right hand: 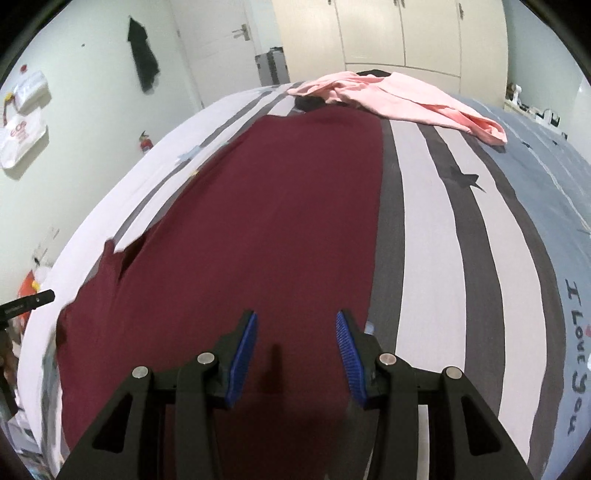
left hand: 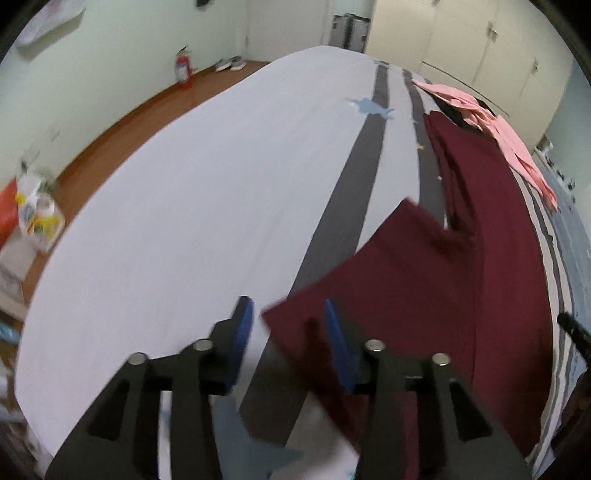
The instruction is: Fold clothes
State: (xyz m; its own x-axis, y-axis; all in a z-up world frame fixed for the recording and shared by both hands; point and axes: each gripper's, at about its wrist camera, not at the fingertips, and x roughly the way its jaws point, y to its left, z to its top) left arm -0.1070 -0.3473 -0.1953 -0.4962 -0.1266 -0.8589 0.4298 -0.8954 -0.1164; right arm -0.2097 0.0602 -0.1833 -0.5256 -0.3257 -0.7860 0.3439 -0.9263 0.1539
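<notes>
A dark red garment (right hand: 258,206) lies spread flat along the striped bed sheet (right hand: 424,221). Its sleeve (left hand: 388,266) sticks out to the left over a grey stripe. My left gripper (left hand: 287,310) hovers open just above the sleeve's near corner, and the blue pads do not press on the cloth. My right gripper (right hand: 295,321) is open too, hanging over the garment's near end with nothing between its fingers. A pink garment (right hand: 399,99) lies crumpled at the far end of the bed, on top of something black (right hand: 310,101).
The white side of the sheet (left hand: 184,221) stretches left of the garment. On the wooden floor are a red fire extinguisher (left hand: 183,70), shoes (left hand: 231,64) and bags (left hand: 33,218). A wardrobe (right hand: 406,33) and a suitcase (right hand: 273,66) stand behind the bed.
</notes>
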